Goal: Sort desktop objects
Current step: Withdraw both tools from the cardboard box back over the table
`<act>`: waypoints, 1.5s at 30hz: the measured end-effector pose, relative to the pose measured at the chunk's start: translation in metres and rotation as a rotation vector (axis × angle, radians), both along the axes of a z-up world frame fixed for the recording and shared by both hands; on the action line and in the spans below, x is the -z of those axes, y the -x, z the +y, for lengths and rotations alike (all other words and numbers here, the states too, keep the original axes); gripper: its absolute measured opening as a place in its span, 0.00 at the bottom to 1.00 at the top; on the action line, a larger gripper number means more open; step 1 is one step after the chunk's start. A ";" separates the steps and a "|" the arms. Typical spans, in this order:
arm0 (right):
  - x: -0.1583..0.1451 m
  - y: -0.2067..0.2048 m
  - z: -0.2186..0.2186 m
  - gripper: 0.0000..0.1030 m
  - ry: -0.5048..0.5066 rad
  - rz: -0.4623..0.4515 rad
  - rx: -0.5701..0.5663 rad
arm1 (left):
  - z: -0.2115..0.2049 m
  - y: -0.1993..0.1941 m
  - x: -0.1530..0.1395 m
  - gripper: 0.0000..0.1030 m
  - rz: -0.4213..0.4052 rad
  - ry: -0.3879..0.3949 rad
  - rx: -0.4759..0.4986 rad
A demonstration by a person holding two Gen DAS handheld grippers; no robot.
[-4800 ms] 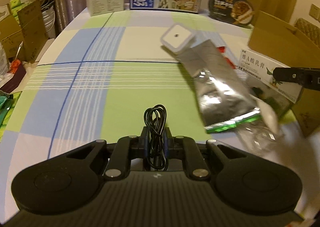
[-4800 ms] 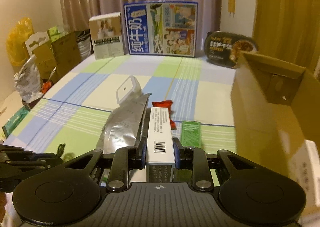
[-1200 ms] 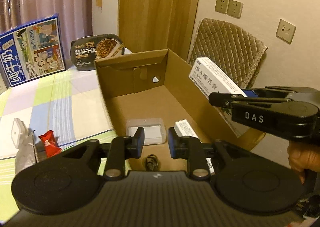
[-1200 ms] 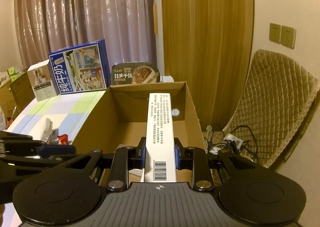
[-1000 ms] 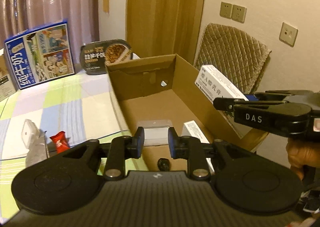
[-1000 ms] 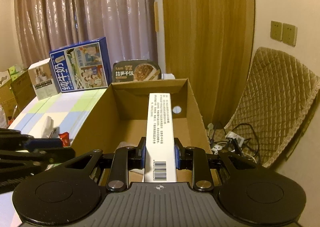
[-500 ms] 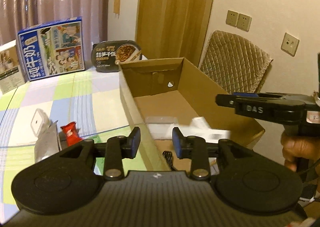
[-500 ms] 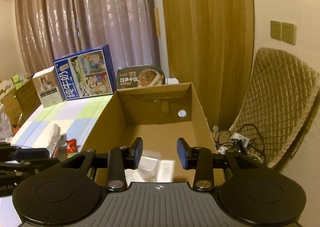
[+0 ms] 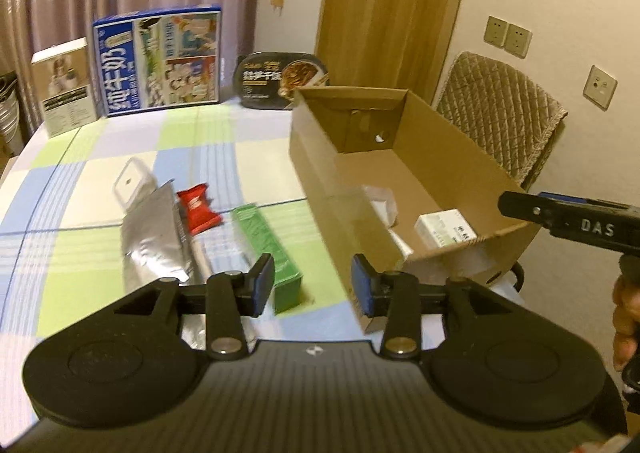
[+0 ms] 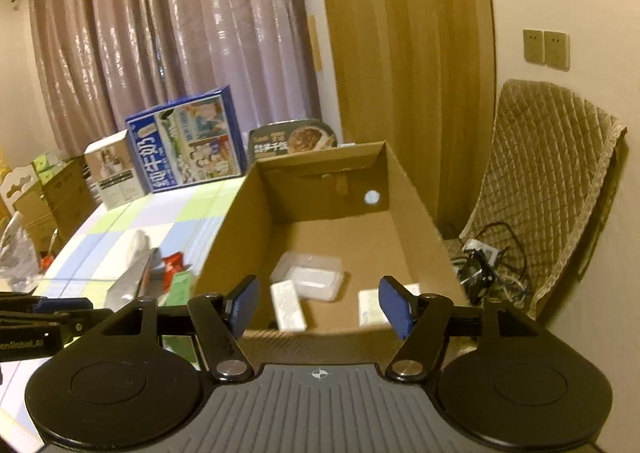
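A: Entry, cardboard box [image 10: 412, 221]. Where does it sit?

B: Centre of the right wrist view, right of centre in the left wrist view [image 9: 320, 157], open top, on the checked tablecloth [image 9: 100, 173]. Inside: a clear plastic container [image 10: 310, 277] on the floor of the box, a white carton [image 10: 288, 305] just beside it at lower left, and a second white carton [image 10: 370, 305] towards the lower right (partly behind a blue pad).

A: Claws?

B: Right gripper [image 10: 318, 307] at the bottom of its own frame, jaws spreading, nothing between the pads; the box's near wall lies behind them. Left gripper [image 9: 313, 285] at bottom centre of its frame, jaws also spreading, empty. The right gripper also shows at the right edge of the left view, with a hand [image 9: 624, 317] under it.

A: Still on the cloth?

B: Left of the box: a green packet [image 9: 268, 241], a red sachet [image 9: 198, 207], a silver foil pouch [image 9: 154, 237], a small white lidded container [image 9: 130, 185] (edges blurred). Far back, upper left: a blue milk carton box [image 9: 160, 61], a small white box [image 9: 66, 85], a black meal tray [image 9: 280, 79].
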State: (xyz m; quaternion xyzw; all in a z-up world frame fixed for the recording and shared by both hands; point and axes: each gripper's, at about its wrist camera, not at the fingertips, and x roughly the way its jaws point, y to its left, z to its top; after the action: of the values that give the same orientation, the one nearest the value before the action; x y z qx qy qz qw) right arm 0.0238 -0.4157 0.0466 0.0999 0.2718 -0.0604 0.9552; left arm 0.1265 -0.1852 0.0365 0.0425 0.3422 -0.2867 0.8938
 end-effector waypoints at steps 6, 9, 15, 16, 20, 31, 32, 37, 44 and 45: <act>0.006 0.011 0.020 0.81 -0.029 0.055 -0.025 | 0.027 0.013 -0.001 0.48 0.000 -0.012 -0.040; 0.009 0.016 0.028 0.90 -0.055 0.089 -0.031 | 0.039 0.019 -0.001 0.59 -0.003 -0.022 -0.055; 0.015 0.026 0.040 0.97 -0.063 0.132 -0.038 | 0.062 0.029 0.001 0.75 -0.001 -0.033 -0.086; 0.015 0.027 0.043 0.98 -0.064 0.135 -0.039 | 0.065 0.031 0.002 0.78 -0.002 -0.034 -0.091; 0.018 0.031 0.048 0.98 -0.080 0.150 -0.042 | 0.076 0.038 0.003 0.88 -0.025 -0.062 -0.108; 0.015 0.033 0.077 0.98 -0.072 0.145 -0.132 | 0.111 0.038 0.010 0.99 -0.013 -0.094 -0.191; 0.015 0.033 0.080 0.98 -0.072 0.143 -0.140 | 0.115 0.036 0.011 0.99 -0.009 -0.096 -0.198; 0.015 0.028 0.096 0.98 -0.064 0.133 -0.210 | 0.130 0.030 0.016 0.99 -0.002 -0.111 -0.237; 0.018 0.013 0.122 0.98 -0.038 0.134 -0.285 | 0.145 0.021 0.018 0.99 0.016 -0.082 -0.258; 0.019 0.011 0.125 0.98 -0.034 0.133 -0.295 | 0.147 0.019 0.019 0.99 0.017 -0.078 -0.262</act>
State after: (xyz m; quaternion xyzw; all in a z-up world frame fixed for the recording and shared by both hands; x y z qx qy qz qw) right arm 0.0127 -0.2909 0.0276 0.0711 0.3473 0.0785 0.9317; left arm 0.1073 -0.0380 0.0176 0.0299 0.3635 -0.1544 0.9182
